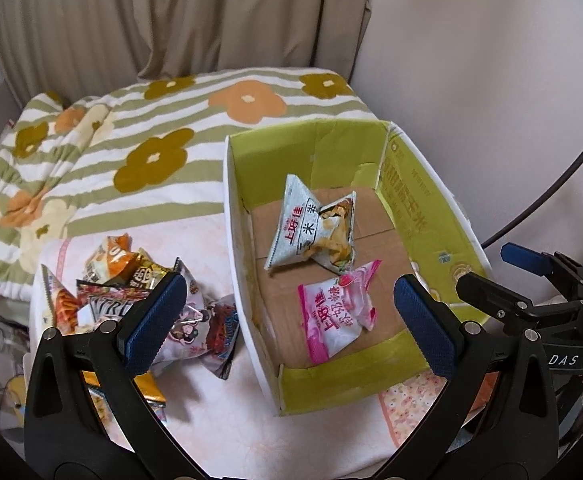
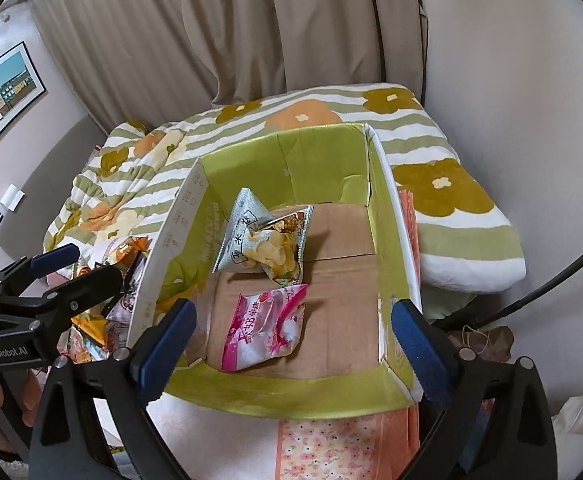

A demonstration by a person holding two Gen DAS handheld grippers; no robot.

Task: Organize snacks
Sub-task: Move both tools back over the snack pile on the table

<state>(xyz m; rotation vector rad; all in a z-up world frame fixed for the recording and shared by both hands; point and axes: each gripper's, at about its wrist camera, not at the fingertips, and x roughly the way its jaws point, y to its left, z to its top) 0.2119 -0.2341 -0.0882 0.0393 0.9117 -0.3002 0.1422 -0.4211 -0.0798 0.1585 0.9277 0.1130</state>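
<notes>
An open cardboard box with green inner walls sits on the bed; it also shows in the right wrist view. Inside lie a grey-white corn chip packet and a pink candy packet. A pile of loose snack packets lies left of the box, partly visible in the right wrist view. My left gripper is open and empty, above the box's left wall. My right gripper is open and empty, above the box's near end; it also shows in the left wrist view.
A green-striped flowered blanket covers the bed behind the box and pile. Beige curtains and a white wall stand behind. A pink flowered sheet lies under the box's near edge. A framed picture hangs at left.
</notes>
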